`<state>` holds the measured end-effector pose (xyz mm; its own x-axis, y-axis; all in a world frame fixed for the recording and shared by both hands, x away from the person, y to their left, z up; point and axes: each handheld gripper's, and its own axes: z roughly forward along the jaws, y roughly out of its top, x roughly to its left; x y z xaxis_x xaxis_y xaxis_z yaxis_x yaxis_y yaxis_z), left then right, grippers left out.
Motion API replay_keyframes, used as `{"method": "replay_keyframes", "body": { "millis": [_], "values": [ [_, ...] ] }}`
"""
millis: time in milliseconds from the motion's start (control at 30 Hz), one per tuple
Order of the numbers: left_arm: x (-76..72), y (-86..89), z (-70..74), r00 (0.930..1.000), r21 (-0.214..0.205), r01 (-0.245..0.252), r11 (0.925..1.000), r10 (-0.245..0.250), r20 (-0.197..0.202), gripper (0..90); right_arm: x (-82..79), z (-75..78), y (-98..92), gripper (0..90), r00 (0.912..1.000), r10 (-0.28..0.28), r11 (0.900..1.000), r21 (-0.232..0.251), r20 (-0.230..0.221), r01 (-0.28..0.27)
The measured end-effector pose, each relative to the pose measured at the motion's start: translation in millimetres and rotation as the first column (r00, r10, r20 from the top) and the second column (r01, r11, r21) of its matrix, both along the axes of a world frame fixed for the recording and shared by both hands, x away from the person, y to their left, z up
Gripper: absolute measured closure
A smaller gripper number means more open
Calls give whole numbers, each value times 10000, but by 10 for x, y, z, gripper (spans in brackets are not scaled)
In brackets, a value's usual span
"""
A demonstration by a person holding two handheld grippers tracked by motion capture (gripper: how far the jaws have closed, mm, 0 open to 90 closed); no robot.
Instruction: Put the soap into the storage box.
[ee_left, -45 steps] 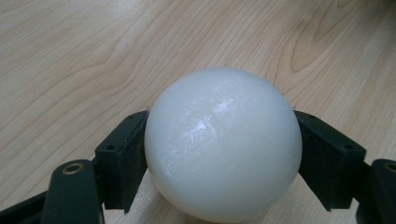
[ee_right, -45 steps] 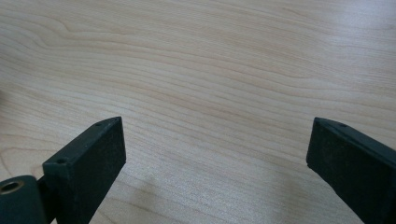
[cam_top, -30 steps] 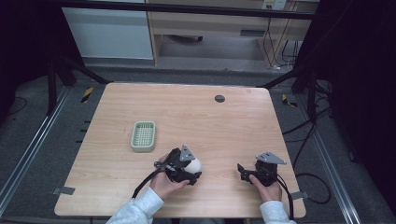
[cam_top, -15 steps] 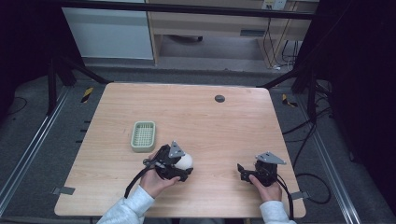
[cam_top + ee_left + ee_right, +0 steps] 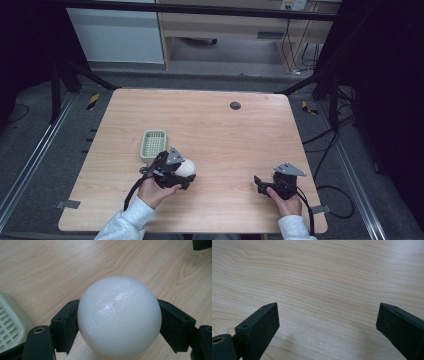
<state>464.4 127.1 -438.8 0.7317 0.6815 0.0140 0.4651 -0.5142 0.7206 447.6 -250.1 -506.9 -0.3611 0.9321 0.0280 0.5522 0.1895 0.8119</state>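
Note:
A smooth white ball (image 5: 119,316) sits between the two black jaws of my left gripper (image 5: 118,322), which is shut on it. From above, the white ball (image 5: 187,167) and my left gripper (image 5: 186,171) are at the table's front left of centre. A pale green slotted basket (image 5: 153,144) lies just behind and left of them; its corner (image 5: 10,322) shows at the left edge of the left gripper view. My right gripper (image 5: 258,183) rests near the front right, its jaws wide apart (image 5: 327,322) over bare wood, holding nothing.
The wooden table (image 5: 225,130) has a small dark round disc (image 5: 235,105) near its back edge. Cables trail off the right side to the floor. A dark metal frame surrounds the table.
My left gripper has carried the white ball leftwards and slightly back, closer to the green basket. The right gripper has stayed in place.

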Motion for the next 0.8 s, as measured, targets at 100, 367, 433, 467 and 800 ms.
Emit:
{"method": "replay_keyframes", "body": {
  "millis": [100,367,433,467,800],
  "values": [
    [11,51,14,9999,-24,-82,10000,82,64,238,-2,1,3,50,10000,15,10000,10,1,-15],
    [73,238,-7,9984,28,-564,9984,564,46,238,-2,4,8,51,9999,64,10000,-25,90,-64],
    [78,244,-8,9983,-24,-589,9983,589,33,238,-2,4,11,51,10000,53,10000,-20,75,-53],
    [84,250,-4,9983,-8,-583,9983,583,46,238,-3,8,15,51,10000,61,10000,54,14,-61],
    [150,315,90,9970,-186,-739,9971,743,235,238,10,0,13,51,9999,108,9999,-111,110,-107]
  ]
}}
